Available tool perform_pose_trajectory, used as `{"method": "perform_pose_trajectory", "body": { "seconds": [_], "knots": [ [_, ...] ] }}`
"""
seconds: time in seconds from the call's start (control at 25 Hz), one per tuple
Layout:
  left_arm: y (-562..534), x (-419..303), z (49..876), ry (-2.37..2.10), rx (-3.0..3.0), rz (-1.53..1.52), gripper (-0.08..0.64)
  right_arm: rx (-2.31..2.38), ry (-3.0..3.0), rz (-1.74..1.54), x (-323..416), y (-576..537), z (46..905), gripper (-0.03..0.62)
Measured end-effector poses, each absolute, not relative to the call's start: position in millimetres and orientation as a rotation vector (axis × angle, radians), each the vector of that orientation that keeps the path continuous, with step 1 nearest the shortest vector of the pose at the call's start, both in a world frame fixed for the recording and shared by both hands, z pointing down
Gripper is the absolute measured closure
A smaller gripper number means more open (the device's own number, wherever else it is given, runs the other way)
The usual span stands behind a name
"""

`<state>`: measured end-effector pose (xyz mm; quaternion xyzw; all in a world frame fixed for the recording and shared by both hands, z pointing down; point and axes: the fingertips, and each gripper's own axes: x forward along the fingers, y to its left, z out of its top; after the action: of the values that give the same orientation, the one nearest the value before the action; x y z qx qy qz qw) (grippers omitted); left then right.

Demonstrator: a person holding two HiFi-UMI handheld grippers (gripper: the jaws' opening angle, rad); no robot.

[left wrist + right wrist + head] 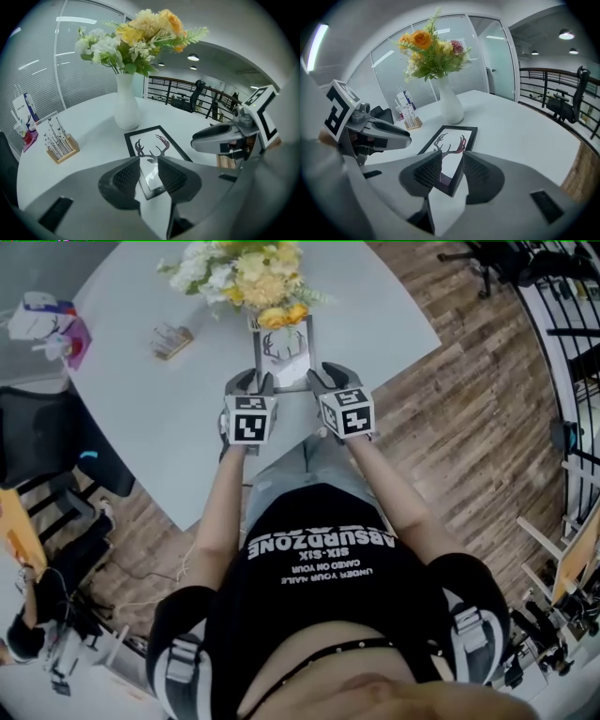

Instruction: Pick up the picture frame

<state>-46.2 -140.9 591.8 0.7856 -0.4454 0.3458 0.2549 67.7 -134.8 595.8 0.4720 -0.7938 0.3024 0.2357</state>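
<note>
Near the counter's (159, 427) edge closest to the person, the picture frame (289, 360) lies flat: a black border around a white sheet printed with a dark antlered stag's head. The left gripper (248, 382) hangs at the frame's near left corner and the right gripper (328, 377) at its near right corner, both tilted downward, with their marker cubes toward the person. The left gripper view shows the left gripper's (148, 164) jaws standing apart, with the near end of the frame (157, 146) visible through the gap and neither ribbed pad pressing on it. The right gripper's (452, 161) jaws are likewise spread, with a near corner of the frame (451, 139) showing between them, untouched by either pad. Whether either pair of jaws reaches down around the frame or only hovers over it cannot be told. Just past the frame's far end stands a white vase (127, 105) holding yellow, white and orange flowers (246, 273). Farther toward the counter's left edge sits a small wooden card holder (172, 339), well apart from the frame, and beyond it a white-and-pink pack (52, 326) close to that edge.
</note>
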Motion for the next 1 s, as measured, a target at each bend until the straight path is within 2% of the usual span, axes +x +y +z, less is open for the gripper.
{"method": "perform_pose_trajectory", "body": {
  "seconds": [0.4,1.0],
  "knots": [
    [-155.6,-57.5,639.3,-1.184,2.066,1.066,0.453,1.262,-2.091,0.854,61.6,-146.7,632.3,0.445],
    [-163.2,-61.6,662.1,-1.171,2.015,1.051,0.453,1.243,-2.005,0.909,68.0,-154.5,663.5,0.445]
  ]
}}
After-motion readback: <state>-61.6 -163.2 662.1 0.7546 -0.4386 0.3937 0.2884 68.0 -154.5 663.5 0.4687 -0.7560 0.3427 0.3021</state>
